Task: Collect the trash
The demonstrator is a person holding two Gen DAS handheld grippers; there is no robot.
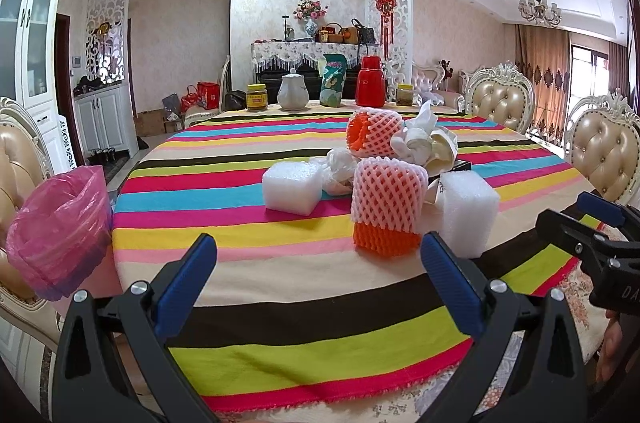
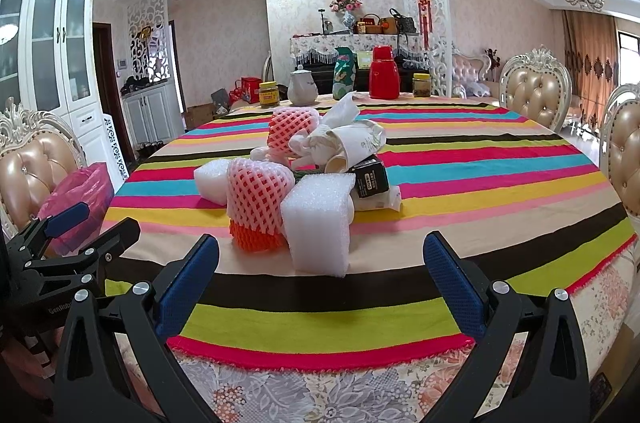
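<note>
A pile of trash lies mid-table on the striped cloth: a pink and orange foam net (image 1: 384, 207) (image 2: 256, 207), a second foam net (image 1: 372, 133) (image 2: 290, 133), two white foam blocks (image 1: 292, 189) (image 1: 468, 213) (image 2: 318, 223), crumpled paper (image 1: 420, 139) (image 2: 344, 139) and a small black box (image 2: 370, 179). A bin with a pink bag (image 1: 60, 235) (image 2: 80, 203) stands at the table's left edge. My left gripper (image 1: 316, 283) is open and empty, short of the pile. My right gripper (image 2: 320, 283) is open and empty before the white block.
Jars (image 1: 257, 97), a white teapot (image 1: 293, 93), a green bag (image 1: 334, 81) and a red thermos (image 1: 370, 81) stand at the table's far edge. Padded chairs (image 1: 500, 101) (image 2: 534, 93) surround the table. The right gripper shows in the left view (image 1: 592, 223).
</note>
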